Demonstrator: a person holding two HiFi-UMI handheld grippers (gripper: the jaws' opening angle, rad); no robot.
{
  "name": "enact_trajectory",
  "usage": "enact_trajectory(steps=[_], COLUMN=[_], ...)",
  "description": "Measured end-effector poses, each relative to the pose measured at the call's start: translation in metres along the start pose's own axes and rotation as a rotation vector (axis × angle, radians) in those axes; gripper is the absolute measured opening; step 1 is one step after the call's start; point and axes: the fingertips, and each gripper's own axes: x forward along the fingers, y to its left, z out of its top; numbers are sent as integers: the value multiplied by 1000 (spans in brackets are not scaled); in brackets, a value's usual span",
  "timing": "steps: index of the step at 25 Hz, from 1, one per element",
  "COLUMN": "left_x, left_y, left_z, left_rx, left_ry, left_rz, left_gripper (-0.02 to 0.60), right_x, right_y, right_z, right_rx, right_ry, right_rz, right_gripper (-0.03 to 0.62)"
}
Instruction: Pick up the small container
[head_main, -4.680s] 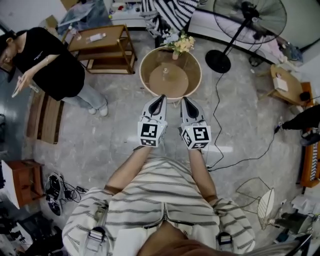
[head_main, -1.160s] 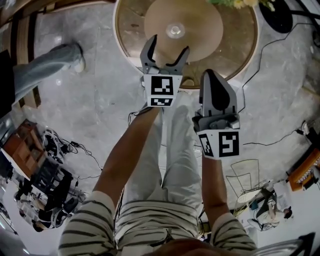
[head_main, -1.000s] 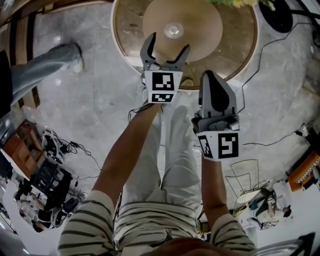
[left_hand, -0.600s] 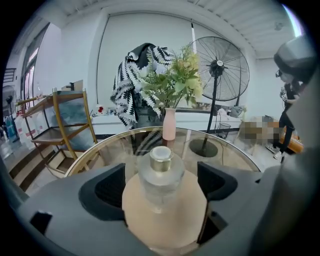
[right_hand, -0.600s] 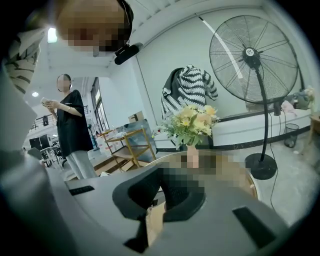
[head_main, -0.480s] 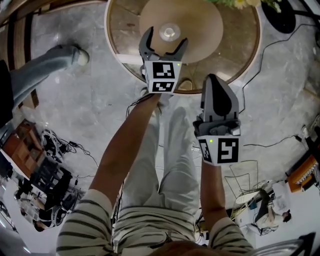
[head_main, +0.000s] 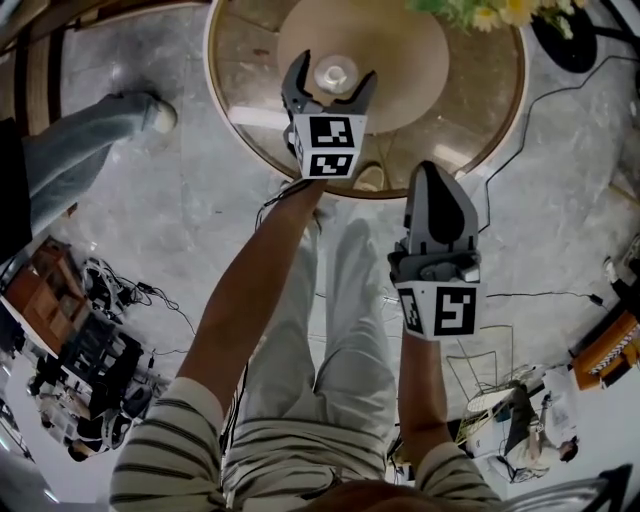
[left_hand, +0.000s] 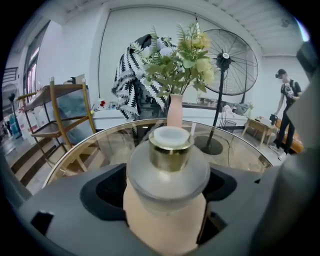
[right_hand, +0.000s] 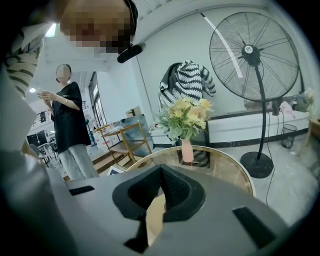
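Squarely between the parted jaws of the left gripper (head_main: 331, 74) stood the small container (left_hand: 169, 170), well inside the glass table (head_main: 487, 105) rim, while the right gripper (head_main: 435, 172) hung closed and empty near that edge

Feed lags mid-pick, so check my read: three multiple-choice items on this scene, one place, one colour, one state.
1. Where is the jar?
A) between the left hand-held gripper's jaws
B) on the floor
C) on a chair
2. What colour is the vase?
A) blue
B) black
C) pink
3. The right hand-held gripper's jaws are:
A) wide apart
B) together
C) round a cup

A: the left gripper view shows it standing between them.
C: it shows pale pink in both gripper views.
B: the right gripper view shows them meeting.
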Motion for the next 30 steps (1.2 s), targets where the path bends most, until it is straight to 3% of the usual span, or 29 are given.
enact_trajectory(steps=[7, 11, 22, 30], left_x=[2, 6, -10, -53], left_y=[1, -2, 3, 25], left_z=[-1, -1, 19, 50], left_rx=[26, 59, 11, -27], left_ry=[-5, -1, -11, -32], left_rz=[29, 19, 0, 23], left_gripper=[389, 325, 330, 330], right_x=[-3, -1, -9, -4], right_y=[-10, -13, -14, 6], right_z=[3, -2, 7, 48], right_rx=[6, 11, 9, -17], right_ry=[4, 10, -2, -65], right_rz=[-13, -22, -29, -16], right_gripper=[9, 9, 9, 9])
